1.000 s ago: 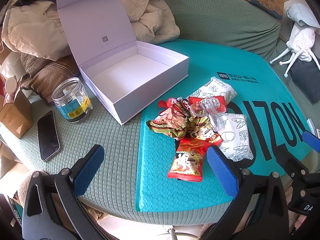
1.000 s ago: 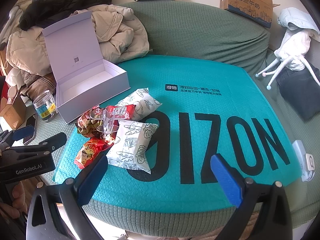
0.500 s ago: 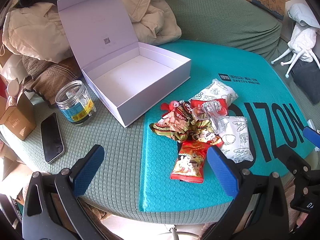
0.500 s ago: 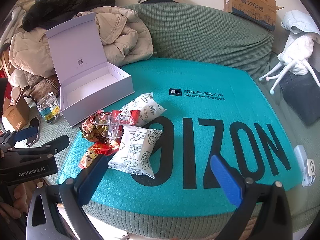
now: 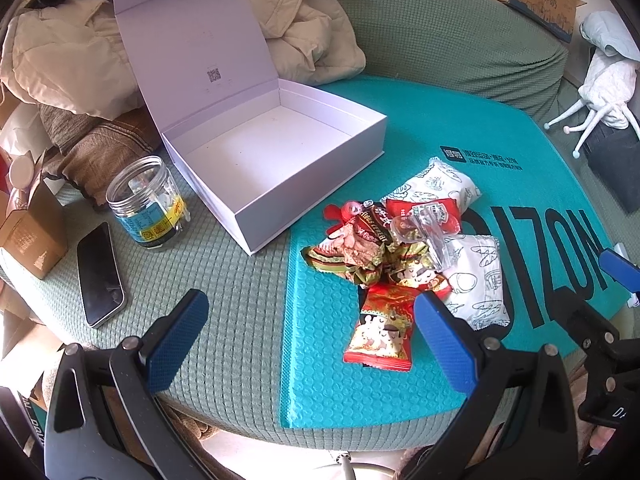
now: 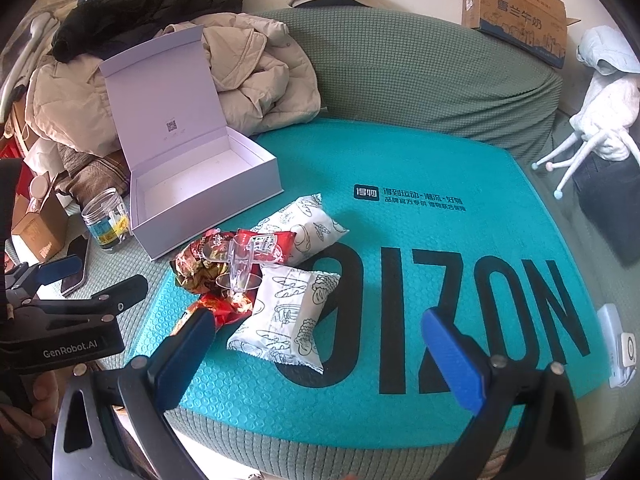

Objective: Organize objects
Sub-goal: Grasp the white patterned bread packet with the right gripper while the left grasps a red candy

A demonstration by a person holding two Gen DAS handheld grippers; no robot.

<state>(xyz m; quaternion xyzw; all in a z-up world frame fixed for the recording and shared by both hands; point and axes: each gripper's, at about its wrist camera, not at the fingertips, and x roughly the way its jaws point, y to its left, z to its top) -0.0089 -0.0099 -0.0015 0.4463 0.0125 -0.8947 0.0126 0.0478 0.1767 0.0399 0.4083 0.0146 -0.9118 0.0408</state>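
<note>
A heap of snack packets (image 5: 400,248) lies on a teal bubble mailer (image 5: 400,380): red and gold wrappers, a red packet with a cartoon figure (image 5: 384,328), two white printed packets (image 5: 476,280) and a clear plastic piece (image 5: 428,228). The heap also shows in the right wrist view (image 6: 256,268). An open, empty white box (image 5: 276,164) with its lid raised stands left of the heap. My left gripper (image 5: 308,340) is open and empty, just short of the heap. My right gripper (image 6: 316,348) is open and empty, near the closest white packet (image 6: 284,320).
A clear jar (image 5: 146,208), a black phone (image 5: 100,276) and a small cardboard box (image 5: 28,236) sit left of the white box on the green cover. Piled jackets (image 5: 72,60) lie behind. A white device (image 6: 620,344) lies at the mailer's right edge.
Both grippers have drifted slightly closer to the snack heap and the box. Nothing was grasped, and both stay open.
</note>
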